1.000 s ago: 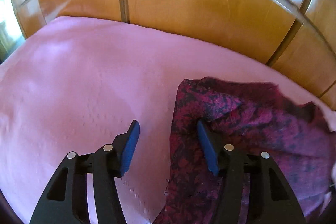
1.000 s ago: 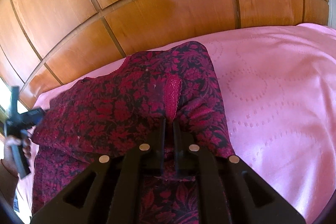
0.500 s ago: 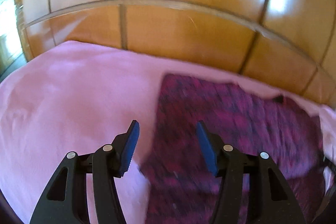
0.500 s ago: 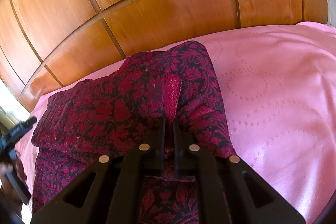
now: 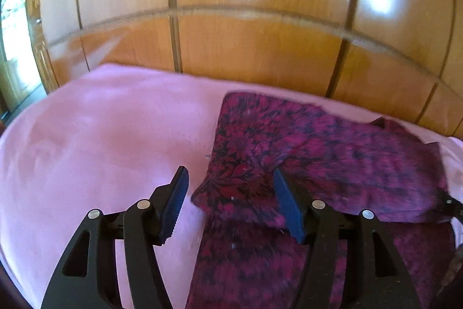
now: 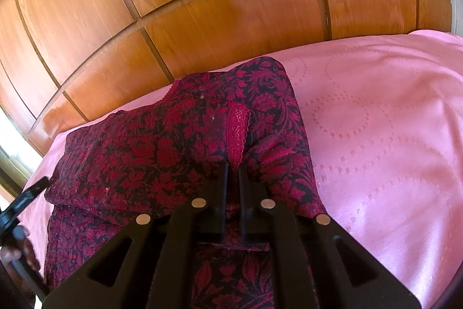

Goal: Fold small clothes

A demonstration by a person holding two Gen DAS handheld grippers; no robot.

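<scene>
Two claws over a pink bedspread (image 5: 86, 135): left claw (image 5: 230, 200) spread wide, holding nothing, above the near left edge of a dark red floral garment (image 5: 318, 152); right claw (image 6: 233, 178) clamped on that garment's folded edge, centre frame. Wooden panelling (image 6: 231, 5) behind.

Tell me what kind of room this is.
Probably a bedroom: a pink bedspread with a stitched circle pattern covers a wide soft surface, glossy wooden wardrobe panels stand right behind it, and a dark red floral garment lies on it for folding.
</scene>
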